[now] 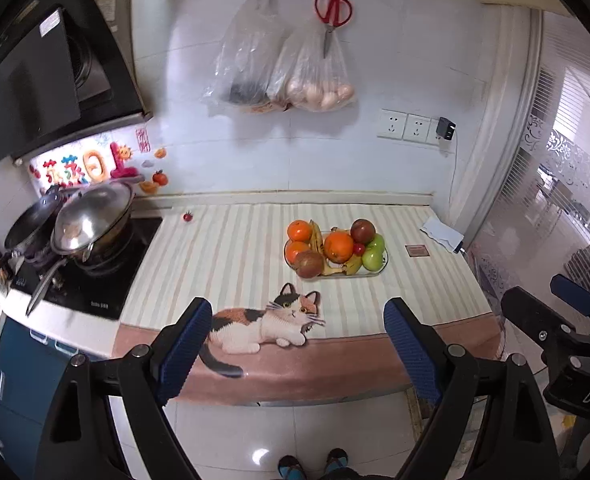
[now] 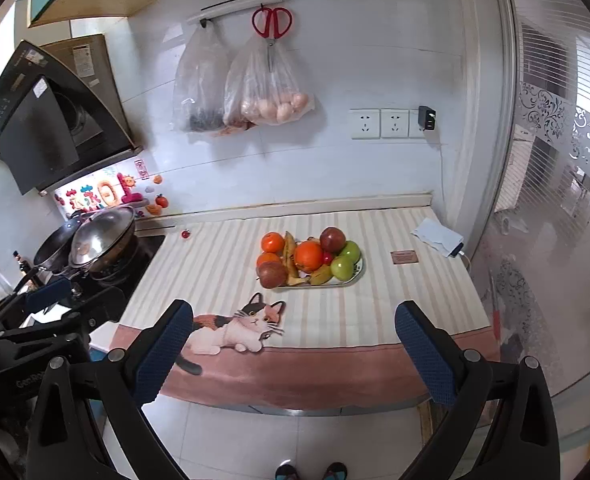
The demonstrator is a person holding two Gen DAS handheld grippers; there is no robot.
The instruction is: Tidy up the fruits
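A glass plate on the striped counter mat holds a pile of fruit: oranges, red apples, green apples, bananas and a small red fruit. A lone small red fruit lies on the mat far left, near the stove. My left gripper is open and empty, held before the counter's front edge. My right gripper is open and empty, likewise short of the counter.
A stove with a lidded pan stands at left. A brown card and a white power bank lie at right. Bags and scissors hang on the wall. A glass door bounds the right.
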